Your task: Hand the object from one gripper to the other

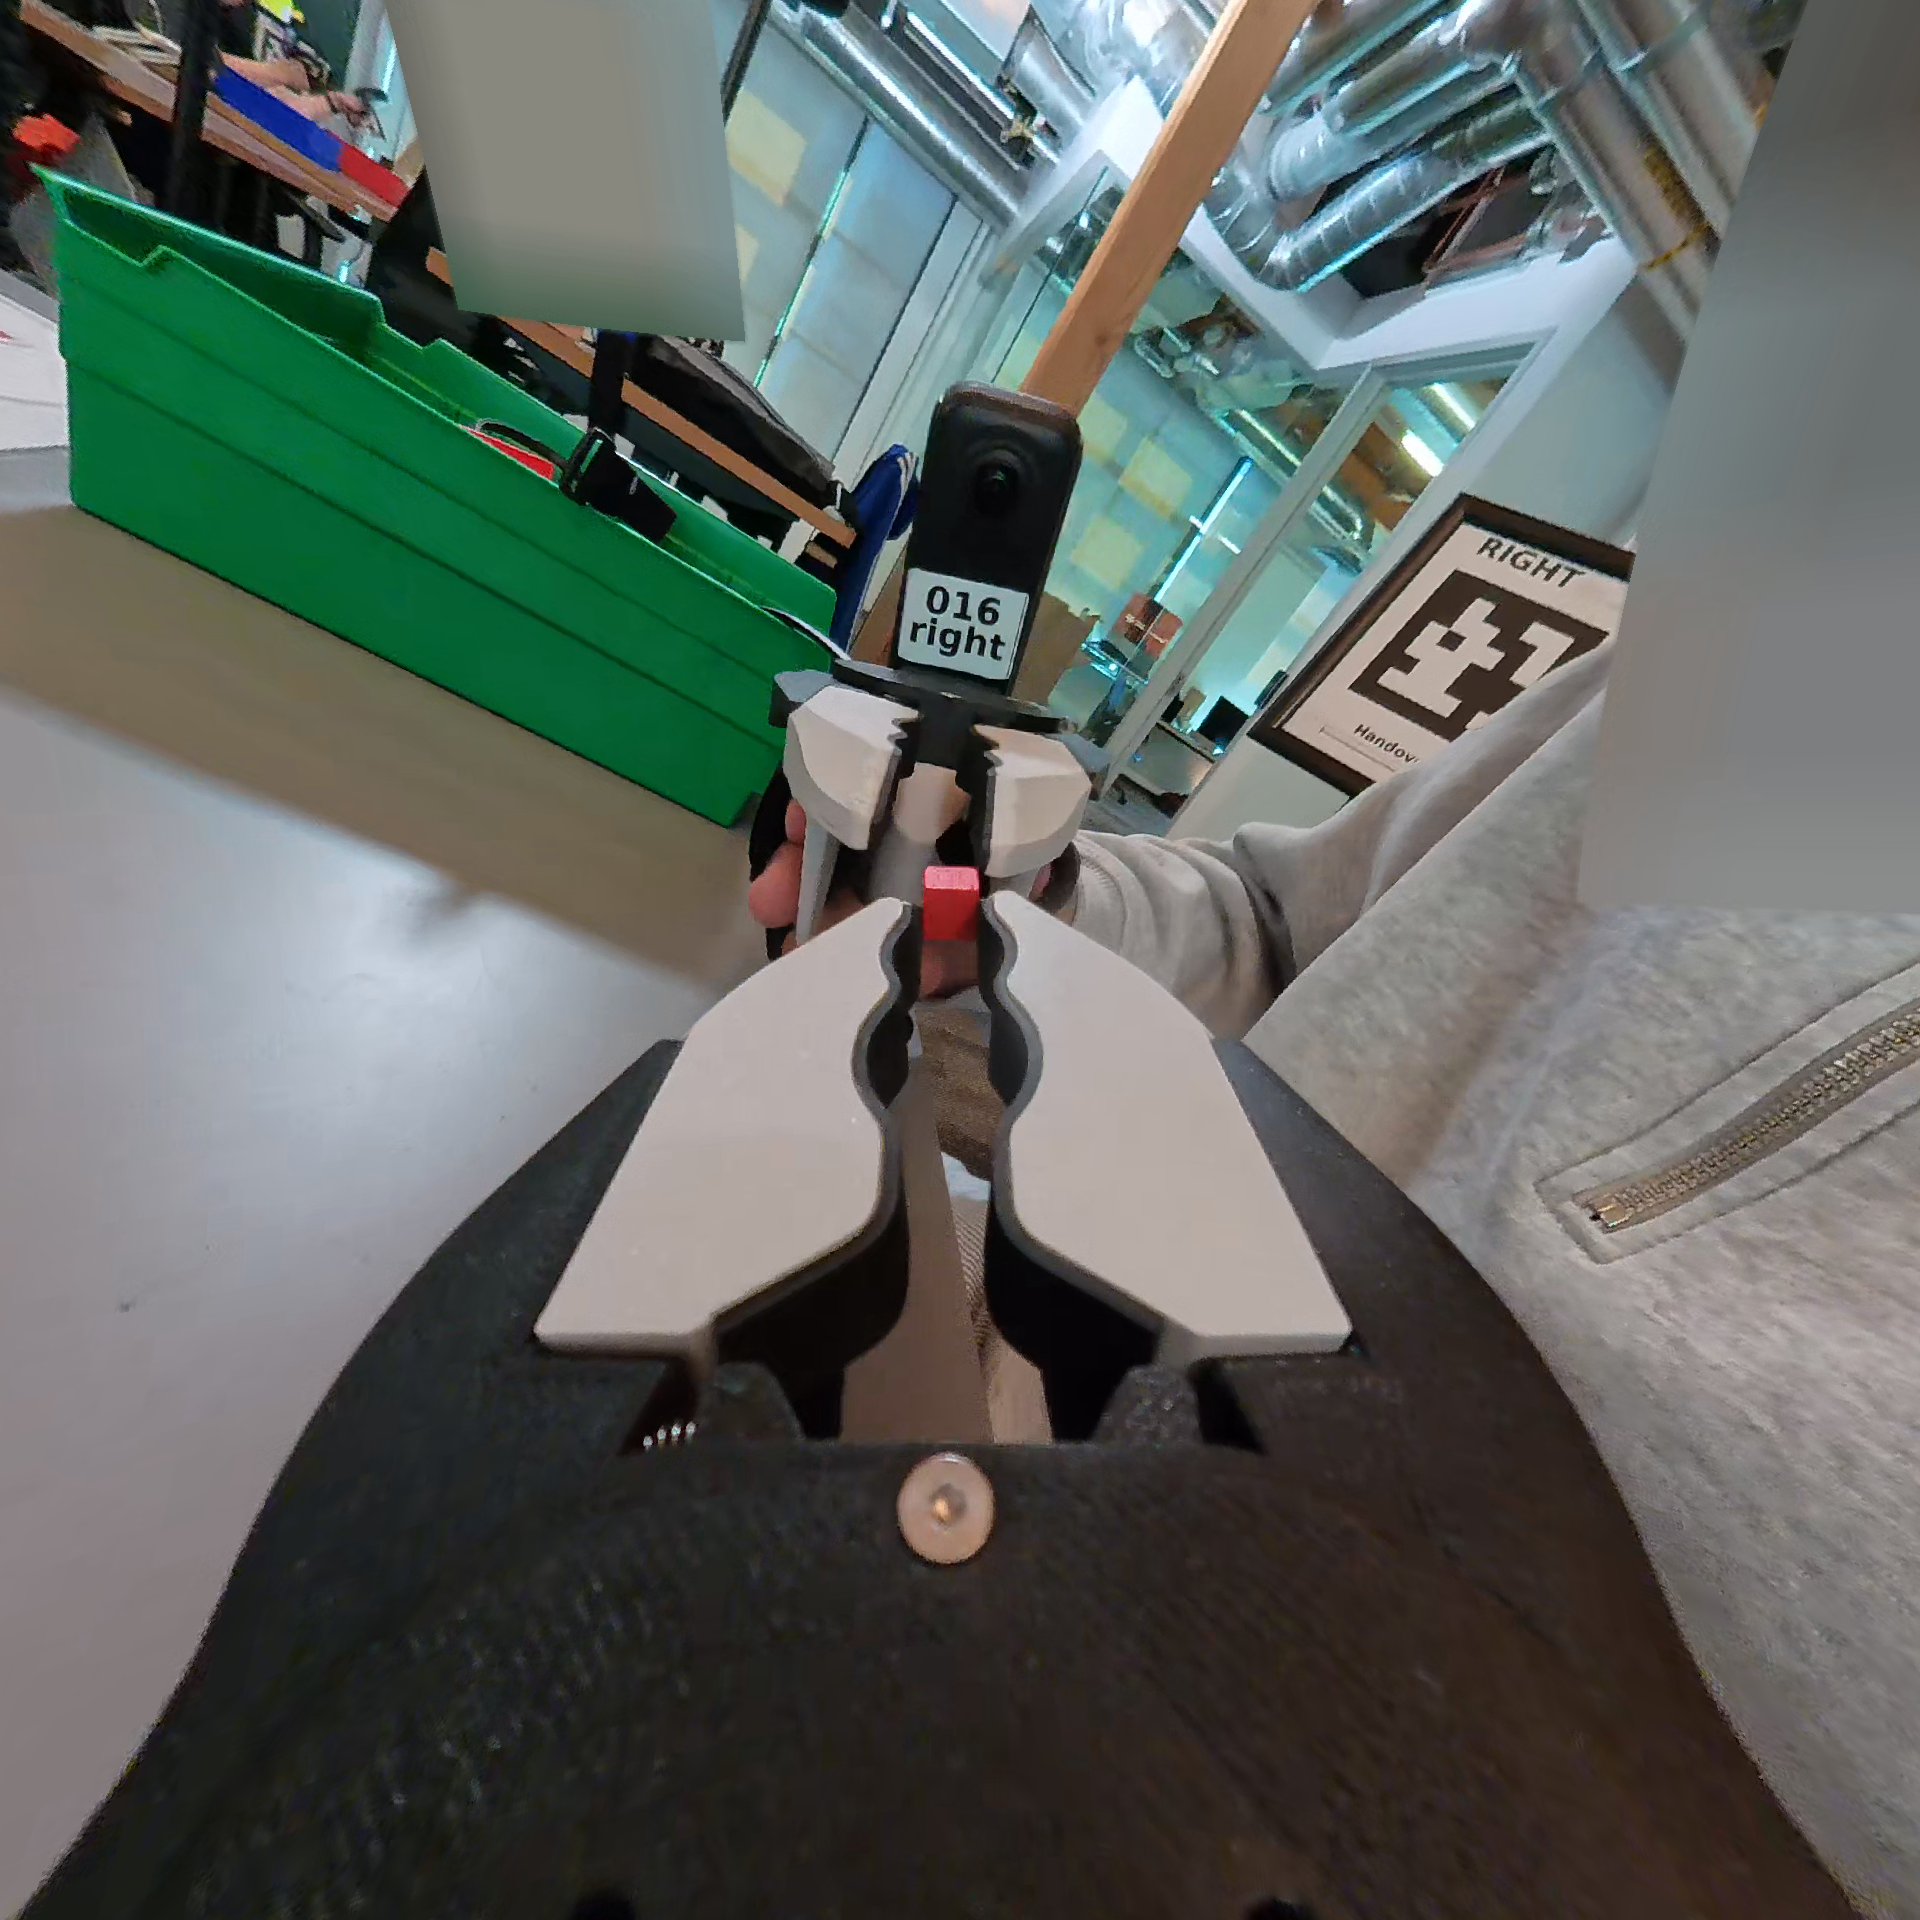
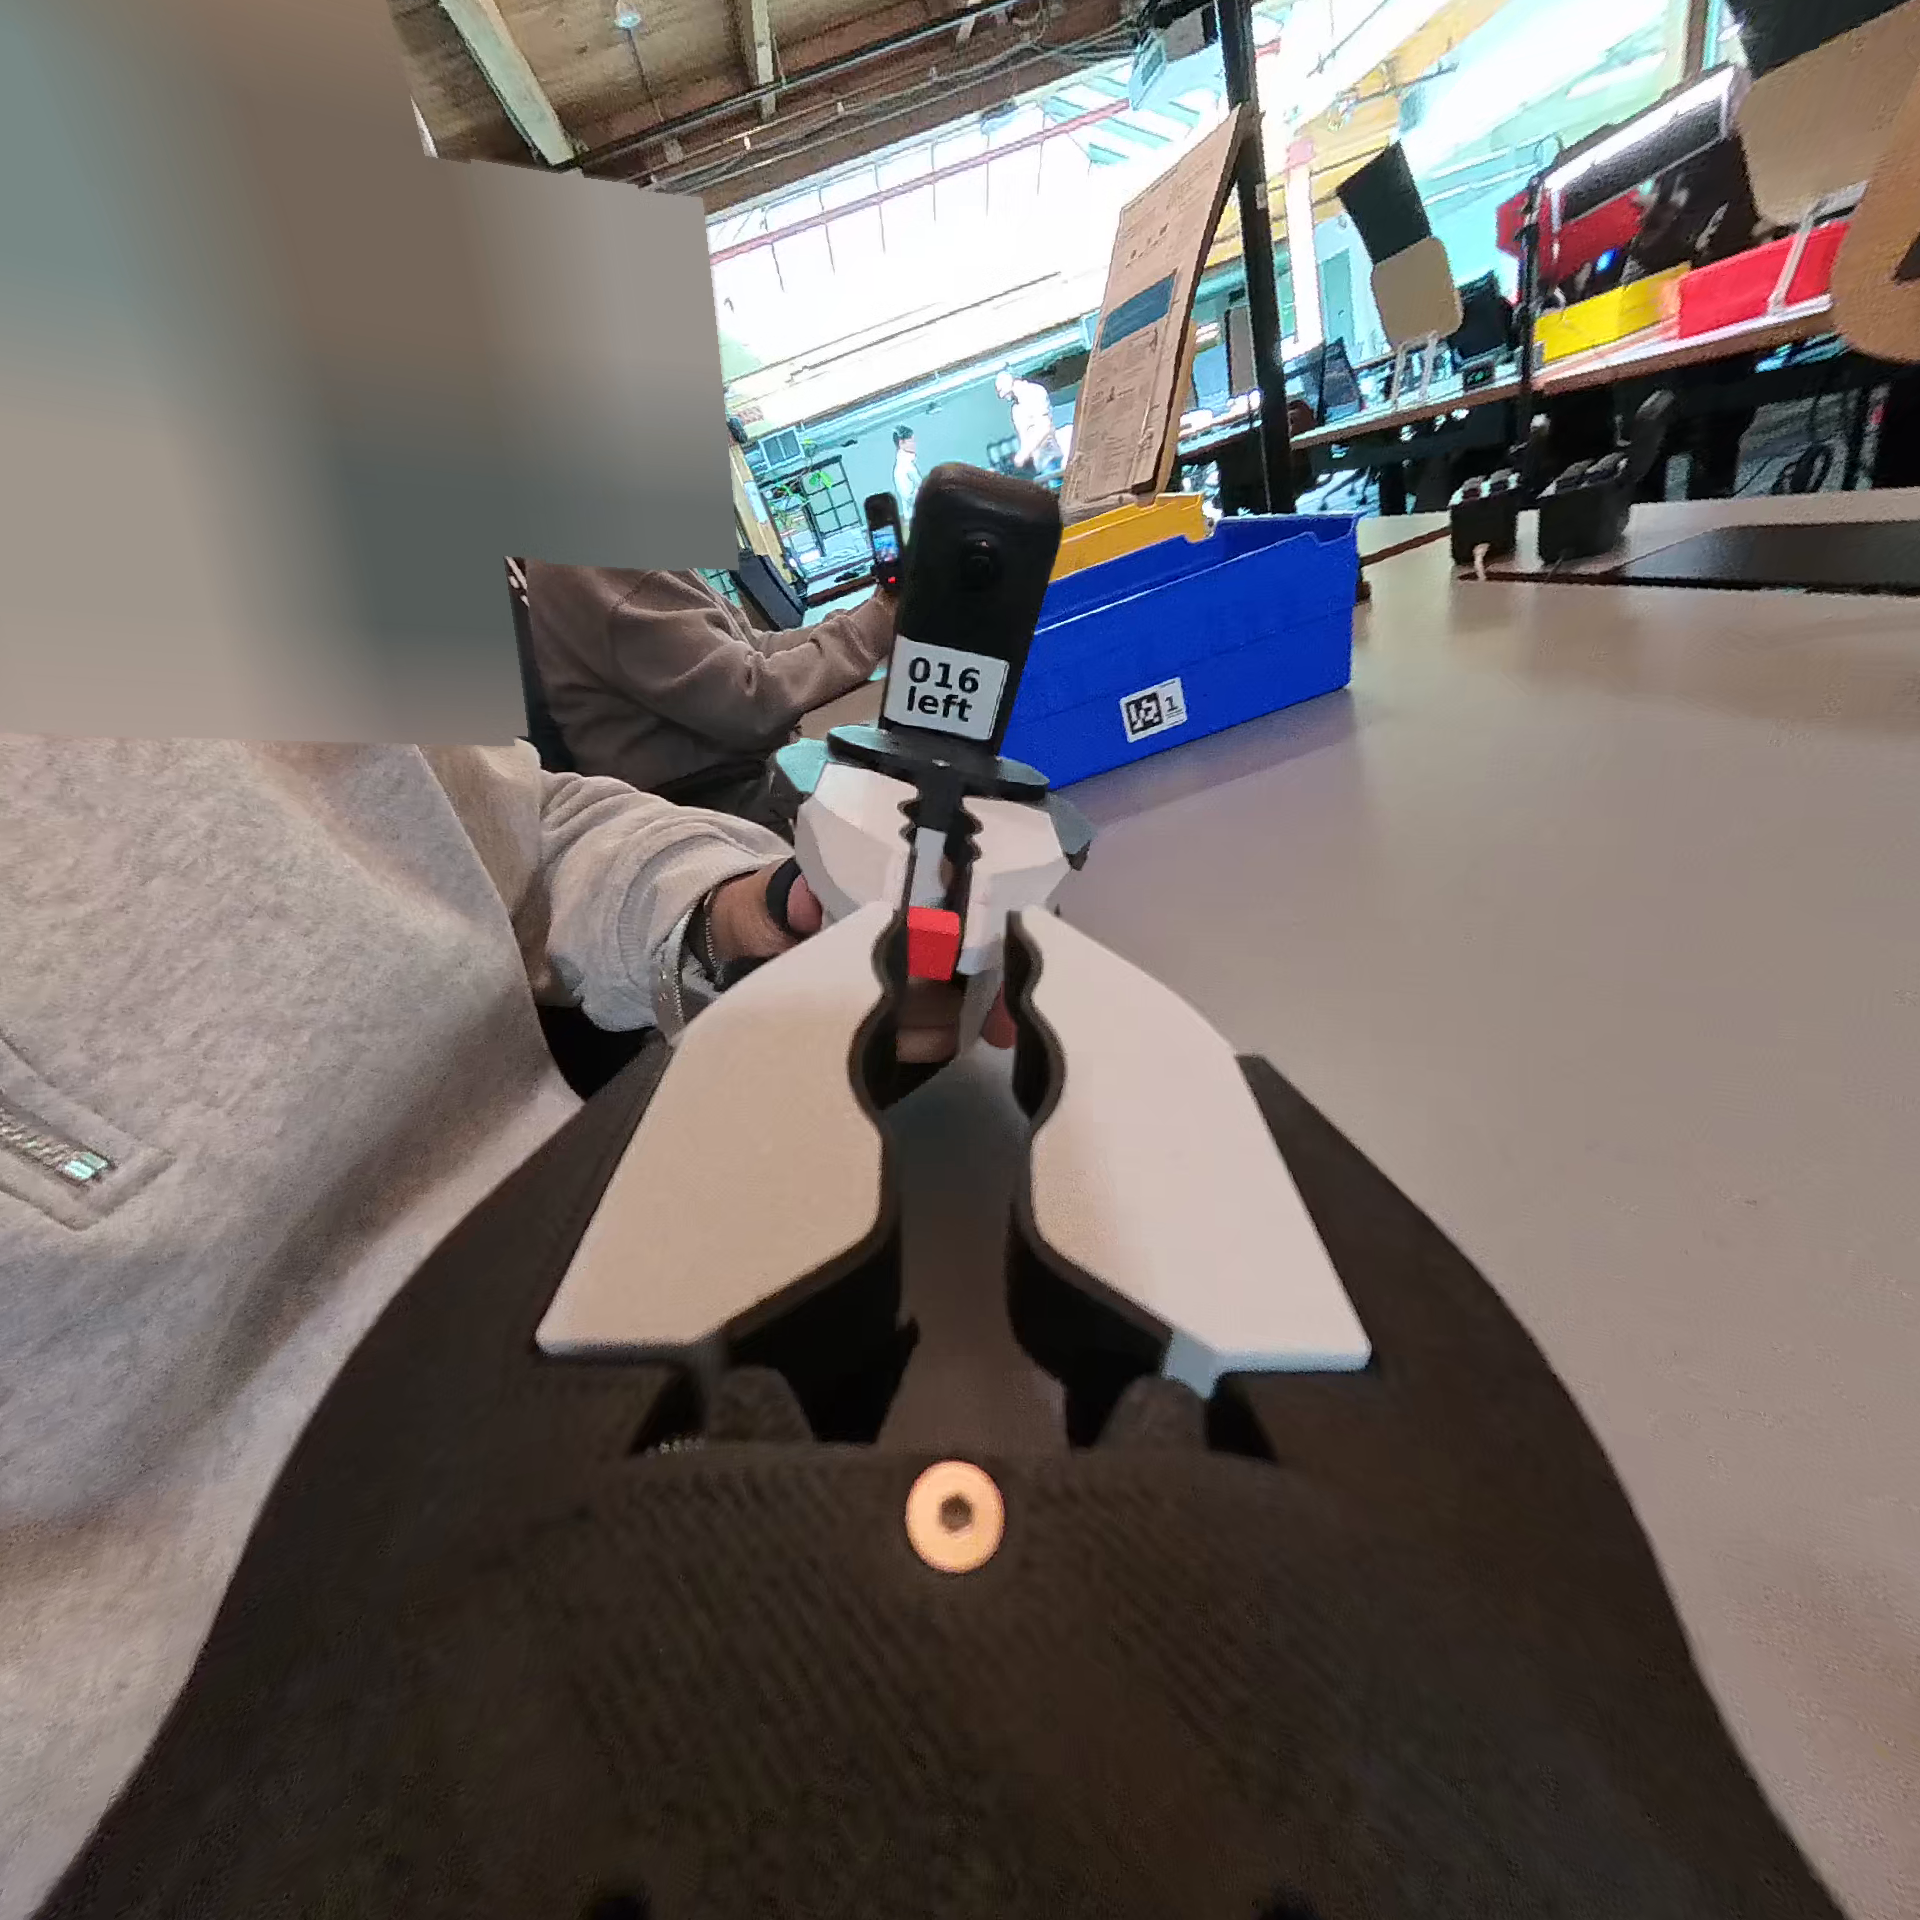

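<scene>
Counter (image 2: pixel 1507 935): a pale grey top runs under both views, with both tools held above it.
Person (image 1: pixel 1662 1195): a grey zip sweatshirt fills the right of the left wrist view and the left of the right wrist view; a hand wraps each tool's handle.
Green bin (image 1: pixel 343 499): sits on the counter at the left of the left wrist view, well behind the tools.
Blue bin (image 2: pixel 1184 634): sits on the counter behind the left tool in the right wrist view, with a small black-and-white marker on its front wall.
Framed marker board (image 1: pixel 1455 644): a black-and-white pattern in a dark frame, behind the person's sleeve.
Left tool (image 1: pixel 948 914): its fingers are drawn in on the red block, which sits between the tips; in the right wrist view the same tool (image 2: pixel 940 904) faces the camera with the block at its tips.
Right tool (image 2: pixel 951 935): its fingers stand apart; the block lies by the inner face of one finger, with a clear gap to the other. In the left wrist view it (image 1: pixel 940 821) stands just beyond the block, tips spread.
Red block (image 1: pixel 950 906): a small cube, in the air between the two tools, pinched by the left tool; also seen here (image 2: pixel 932 940).
</scene>
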`<state>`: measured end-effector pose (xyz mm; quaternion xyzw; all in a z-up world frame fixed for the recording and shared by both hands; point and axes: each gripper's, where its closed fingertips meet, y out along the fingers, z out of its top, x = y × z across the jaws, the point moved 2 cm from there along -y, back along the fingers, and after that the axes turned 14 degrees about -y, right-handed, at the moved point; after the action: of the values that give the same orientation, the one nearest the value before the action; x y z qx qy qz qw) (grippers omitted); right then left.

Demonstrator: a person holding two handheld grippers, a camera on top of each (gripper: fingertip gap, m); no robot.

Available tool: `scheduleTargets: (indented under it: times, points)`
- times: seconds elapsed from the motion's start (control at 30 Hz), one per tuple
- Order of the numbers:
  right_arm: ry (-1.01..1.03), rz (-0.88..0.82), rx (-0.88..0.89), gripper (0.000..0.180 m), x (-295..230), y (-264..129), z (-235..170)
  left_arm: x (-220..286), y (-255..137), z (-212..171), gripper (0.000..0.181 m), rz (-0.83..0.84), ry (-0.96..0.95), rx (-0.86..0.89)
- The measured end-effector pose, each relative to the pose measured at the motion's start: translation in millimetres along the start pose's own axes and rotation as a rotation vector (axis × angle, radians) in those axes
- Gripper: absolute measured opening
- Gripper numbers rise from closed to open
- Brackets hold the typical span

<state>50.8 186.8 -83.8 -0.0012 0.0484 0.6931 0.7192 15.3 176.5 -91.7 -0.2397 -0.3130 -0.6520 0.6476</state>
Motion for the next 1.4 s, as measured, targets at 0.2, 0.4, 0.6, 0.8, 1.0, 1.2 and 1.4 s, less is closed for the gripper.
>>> scheduleTargets:
  times: [0.2, 0.4, 0.6, 0.8, 1.0, 1.2, 1.4]
  points:
    - [0.001, 0.029, -0.024, 0.011, -5, 3, -3, 1, 1, -1, 0.009, 0.018, 0.031, -0.007]
    - [0.017, 0.032, -0.025, 0.01, -5, 2, -2, 0, 1, -2, 0.01, 0.027, 0.034, -0.008]
    - [0.155, 0.023, 0.071, 0.01, 5, -7, 6, -1, 0, 1, 0.022, 0.02, -0.01, 0.019]
    - [0.241, 0.035, 0.117, 0.01, 9, -11, 9, 0, 0, 1, 0.019, 0.019, -0.01, 0.023]
    - [0.289, 0.073, 0.097, 0.01, 5, -8, 5, 6, -2, 4, 0.016, 0.113, 0.212, 0.02]
    - [0.558, 0.176, 0.078, 0.01, 1, -3, -4, 7, 3, -3, 0.019, 0.218, 0.485, -0.06]
    - [0.689, 0.231, 0.033, 0.01, -3, 1, -12, 6, 5, -7, 0.017, 0.287, 0.644, -0.098]
